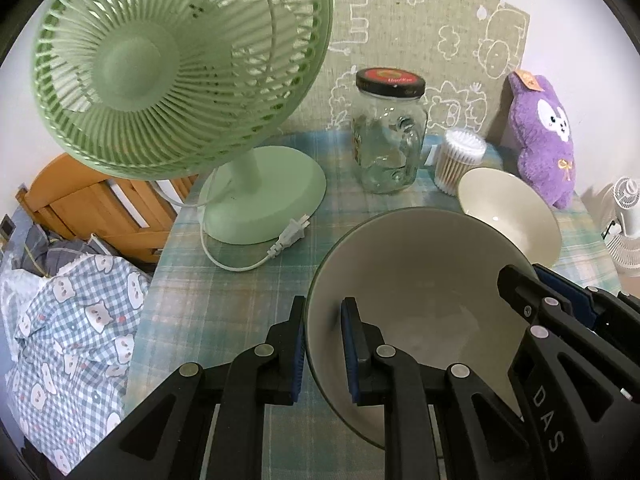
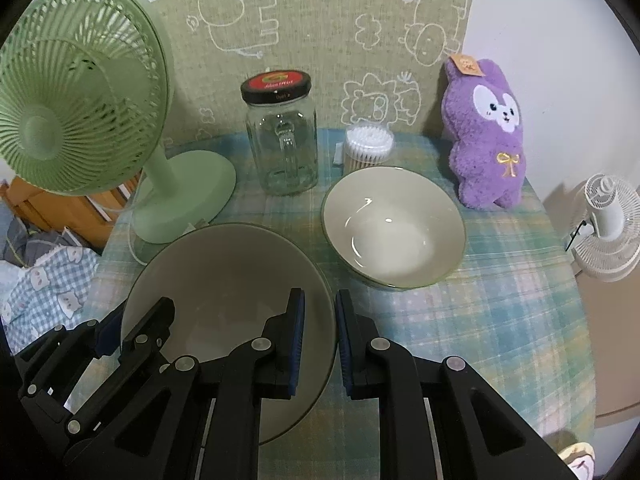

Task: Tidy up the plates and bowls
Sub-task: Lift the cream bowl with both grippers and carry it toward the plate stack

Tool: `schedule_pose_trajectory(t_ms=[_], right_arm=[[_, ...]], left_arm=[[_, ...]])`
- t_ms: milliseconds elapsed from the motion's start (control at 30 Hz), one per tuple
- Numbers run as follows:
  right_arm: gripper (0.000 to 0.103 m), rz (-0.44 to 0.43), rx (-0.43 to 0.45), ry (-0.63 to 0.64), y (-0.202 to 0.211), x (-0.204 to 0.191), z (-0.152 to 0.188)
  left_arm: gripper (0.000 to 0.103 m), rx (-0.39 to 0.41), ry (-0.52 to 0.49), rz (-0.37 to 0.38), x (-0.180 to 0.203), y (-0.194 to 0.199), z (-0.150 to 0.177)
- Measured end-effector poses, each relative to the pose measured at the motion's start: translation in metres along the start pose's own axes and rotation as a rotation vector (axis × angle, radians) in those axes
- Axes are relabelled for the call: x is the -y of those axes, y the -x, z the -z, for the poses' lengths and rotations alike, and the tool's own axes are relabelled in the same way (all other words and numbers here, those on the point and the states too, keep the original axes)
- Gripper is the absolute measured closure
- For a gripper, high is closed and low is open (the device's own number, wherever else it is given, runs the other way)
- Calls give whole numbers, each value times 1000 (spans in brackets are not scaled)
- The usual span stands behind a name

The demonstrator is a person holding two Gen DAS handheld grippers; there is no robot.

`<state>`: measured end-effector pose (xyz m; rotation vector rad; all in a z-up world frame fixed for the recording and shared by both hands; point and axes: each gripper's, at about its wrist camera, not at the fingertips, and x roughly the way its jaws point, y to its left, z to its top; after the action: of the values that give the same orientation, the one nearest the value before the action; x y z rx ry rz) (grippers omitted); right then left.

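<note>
A large cream bowl (image 1: 420,300) (image 2: 224,280) is held between both grippers by opposite sides of its rim. My left gripper (image 1: 323,308) (image 2: 138,316) is shut on the bowl's left rim, one pad inside and one outside. My right gripper (image 2: 320,300) (image 1: 524,276) is shut on the right rim in the same way. A second, smaller cream bowl (image 2: 394,228) (image 1: 508,204) stands upright on the checked tablecloth (image 2: 500,300), just right of and behind the held one.
A green fan (image 1: 180,60) (image 2: 72,112) stands at the back left, its loose plug (image 1: 288,236) lying on the cloth. Behind the bowls are a lidded glass jar (image 2: 280,136), a cotton swab tub (image 2: 368,148) and a purple plush (image 2: 488,132). A white fan (image 2: 604,224) stands beyond the table's right edge.
</note>
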<state>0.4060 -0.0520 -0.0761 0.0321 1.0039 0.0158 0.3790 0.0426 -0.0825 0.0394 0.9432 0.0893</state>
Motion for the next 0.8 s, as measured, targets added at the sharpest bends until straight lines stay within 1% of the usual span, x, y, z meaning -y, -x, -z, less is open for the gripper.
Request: schedule_pose_trajectory(t_ms=[333, 800], right_arm=[[84, -15, 28, 7, 37, 11, 9], [84, -34, 61, 22, 94, 33, 38]], left_arm=[[89, 25, 24, -13, 9, 37, 9], [89, 60, 47, -31, 26, 93, 35]])
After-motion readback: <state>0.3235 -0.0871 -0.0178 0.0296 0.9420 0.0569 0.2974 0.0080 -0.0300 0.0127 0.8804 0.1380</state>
